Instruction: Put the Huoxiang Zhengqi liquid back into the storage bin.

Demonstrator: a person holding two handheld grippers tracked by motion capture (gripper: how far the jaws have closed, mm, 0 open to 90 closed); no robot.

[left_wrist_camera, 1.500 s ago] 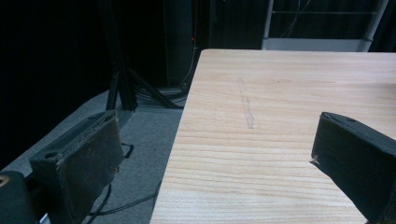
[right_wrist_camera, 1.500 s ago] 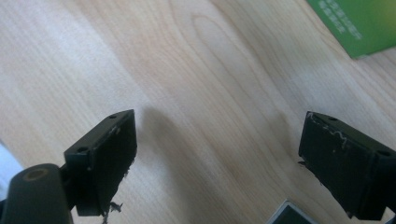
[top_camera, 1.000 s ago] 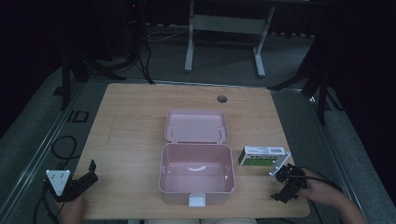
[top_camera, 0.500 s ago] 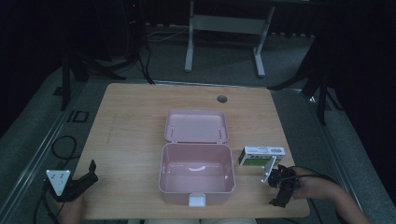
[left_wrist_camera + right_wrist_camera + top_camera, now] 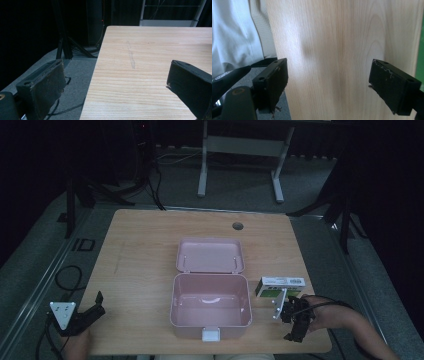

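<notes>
Dark floor and metal stands are seen around a pale wooden desk (image 5: 140, 245), viewed from above. At the near left corner, the left tongs (image 5: 95, 306) are held low over the desk edge, jaws spread wide with nothing between them; bare wood grain is seen between the jaws in the left gripper view. At the centre, a pink box (image 5: 210, 306) is set open, its lid (image 5: 210, 255) laid back flat behind it. Just right of the box, a small green and white carton (image 5: 280, 286) is lying on the desk. Near the carton's front, the right tongs (image 5: 289, 312) are held in a hand (image 5: 325, 315); their jaws, which have just been closing slightly, are parted wide over bare wood with nothing gripped.
</notes>
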